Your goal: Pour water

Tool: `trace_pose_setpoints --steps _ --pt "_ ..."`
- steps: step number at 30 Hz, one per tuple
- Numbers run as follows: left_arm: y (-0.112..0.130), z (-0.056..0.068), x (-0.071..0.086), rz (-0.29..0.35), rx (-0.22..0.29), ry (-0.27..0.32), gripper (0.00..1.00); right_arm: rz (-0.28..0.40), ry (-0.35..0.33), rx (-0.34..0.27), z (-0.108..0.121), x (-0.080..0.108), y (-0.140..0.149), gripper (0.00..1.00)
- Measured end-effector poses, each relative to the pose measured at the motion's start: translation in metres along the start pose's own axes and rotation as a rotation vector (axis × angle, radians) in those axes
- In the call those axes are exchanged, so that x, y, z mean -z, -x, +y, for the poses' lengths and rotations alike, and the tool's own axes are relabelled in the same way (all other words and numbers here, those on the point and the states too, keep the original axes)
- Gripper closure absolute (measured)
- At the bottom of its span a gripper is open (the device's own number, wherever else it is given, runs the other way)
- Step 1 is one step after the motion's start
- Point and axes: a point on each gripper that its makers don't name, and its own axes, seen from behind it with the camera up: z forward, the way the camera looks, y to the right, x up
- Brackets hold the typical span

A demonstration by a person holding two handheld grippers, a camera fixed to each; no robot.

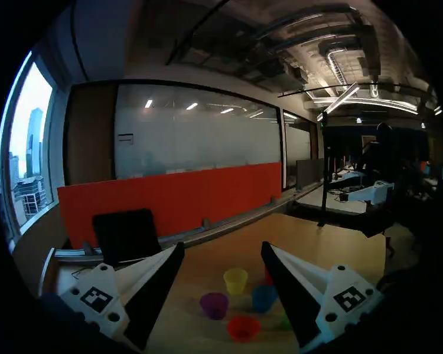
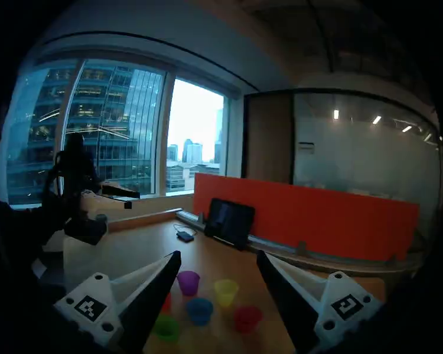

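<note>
Window [image 2: 103, 135], wide, city towers outside. Orange partition [image 1: 174, 197] runs along the far edge of the wooden counter [image 1: 316, 236]. A dark screen [image 2: 229, 221] leans against the partition.

Left gripper [image 1: 222, 243]: jaws spread wide, nothing between them. Right gripper [image 2: 218, 253]: the same, released and empty. Both are held above the counter, looking down and across at it.

Task's things: a cluster of small plastic cups standing on the counter, seen through the gap of each gripper.
- Left gripper view: yellow cup [image 1: 235, 280] at 12 o'clock of the cluster, purple cup [image 1: 214, 305] at 9, blue cup [image 1: 263, 297] at 3, red cup [image 1: 243, 327] at 6. Green cup [image 1: 285, 323] is at 4, half hidden by the finger.
- Right gripper view: purple at 11, yellow at 1, blue in the middle, red at 4, green at 8.

All cups stand upright, mouths up, long axis vertical, close together but apart. Whether any of them holds water is too small to tell. No jug or bottle in sight.

Key relation: in both views the cluster lies at 6 o'clock from the jaws, ahead and below. The cups look about equally far from each gripper, so neither hand seems clearly nearer. Judgement: nothing is grasped yet. The first step is to drop toward one cup and close on its wall from the side, mouth kept up.
</note>
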Motion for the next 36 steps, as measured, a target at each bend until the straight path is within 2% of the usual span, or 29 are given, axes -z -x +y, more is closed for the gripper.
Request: trace_pose_setpoints --steps 9,17,24,36 --pt "0.011 0.001 -0.008 -0.038 0.006 0.038 0.03 -0.028 -0.049 0.014 -0.007 0.002 0.006 0.01" --pt "0.012 0.014 -0.013 -0.048 -0.021 0.099 0.03 -0.059 -0.112 0.037 -0.017 0.007 0.015 0.01" --pt "0.026 0.024 -0.019 -0.088 -0.047 0.144 0.03 -0.095 -0.162 0.060 -0.029 0.011 0.026 0.01" --pt "0.047 0.033 -0.031 -0.137 -0.071 0.188 0.03 -0.147 -0.214 0.063 -0.039 0.010 0.046 0.01"
